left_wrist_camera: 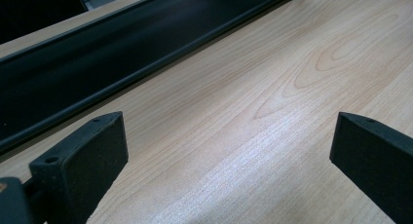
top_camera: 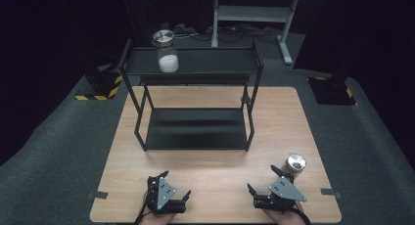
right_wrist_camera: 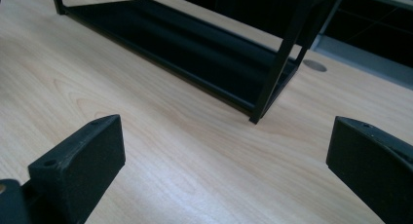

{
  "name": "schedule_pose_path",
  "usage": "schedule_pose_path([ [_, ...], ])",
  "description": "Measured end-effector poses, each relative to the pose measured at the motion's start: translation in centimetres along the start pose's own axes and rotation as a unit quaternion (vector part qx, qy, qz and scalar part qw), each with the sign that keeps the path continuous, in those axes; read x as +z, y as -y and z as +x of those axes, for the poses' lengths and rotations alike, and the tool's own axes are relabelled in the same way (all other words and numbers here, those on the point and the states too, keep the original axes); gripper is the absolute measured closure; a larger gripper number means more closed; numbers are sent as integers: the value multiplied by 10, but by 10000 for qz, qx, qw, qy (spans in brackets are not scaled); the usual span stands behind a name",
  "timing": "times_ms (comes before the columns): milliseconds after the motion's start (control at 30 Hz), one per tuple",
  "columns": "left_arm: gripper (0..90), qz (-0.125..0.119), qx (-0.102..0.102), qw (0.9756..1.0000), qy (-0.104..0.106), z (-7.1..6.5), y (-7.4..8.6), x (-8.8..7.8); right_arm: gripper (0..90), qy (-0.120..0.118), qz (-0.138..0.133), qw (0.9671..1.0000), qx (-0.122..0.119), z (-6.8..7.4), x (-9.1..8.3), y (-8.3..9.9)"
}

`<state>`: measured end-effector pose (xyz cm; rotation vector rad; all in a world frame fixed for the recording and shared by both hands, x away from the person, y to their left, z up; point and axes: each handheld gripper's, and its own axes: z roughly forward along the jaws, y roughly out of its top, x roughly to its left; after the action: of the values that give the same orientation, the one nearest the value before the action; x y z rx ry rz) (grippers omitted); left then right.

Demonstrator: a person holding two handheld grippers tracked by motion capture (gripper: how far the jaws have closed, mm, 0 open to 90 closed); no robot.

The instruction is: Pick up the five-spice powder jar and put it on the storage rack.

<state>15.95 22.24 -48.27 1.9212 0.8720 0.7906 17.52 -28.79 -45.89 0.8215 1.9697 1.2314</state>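
The small jar [top_camera: 295, 167] with the shiny metal lid is stood upright on the wooden table [top_camera: 215, 156], near the front right corner. It is set just beside the right gripper [top_camera: 266, 182], so it is likely the thing to be picked up first. The right gripper is rested on the table with its jaws wide apart, and nothing is held between them. The left gripper [top_camera: 173, 183] is rested near the front edge too, with its jaws wide apart and nothing between them.

Farther back, a black two-level shelf [top_camera: 195, 129] is stood on the table. A second jar [top_camera: 166, 53] with white stuff inside is placed on the top level, at its left end, so the small jar may be meant for the shelf too.

No words or labels can be read on anything.
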Motion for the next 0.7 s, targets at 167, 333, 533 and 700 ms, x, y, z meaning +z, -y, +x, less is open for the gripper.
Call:
schedule_pose_path([
  [167, 7, -3, 33, 10000, 8, 0, 0, 0, 0, 107, -138, 9998, 39, -6, -7, -1],
  [333, 7, -4, 55, 10000, 13, -1, 0, 0, 0, 262, -276, 9992, 127, -13, -14, 1],
  [533, 7, 13, 140, 9999, 24, -2, -1, 0, 0, 425, -364, 9982, 235, -20, -22, 3],
  [700, 7, -6, 85, 10000, 34, -1, 0, 0, 0, 551, -394, 9973, 275, -25, -27, 4],
])
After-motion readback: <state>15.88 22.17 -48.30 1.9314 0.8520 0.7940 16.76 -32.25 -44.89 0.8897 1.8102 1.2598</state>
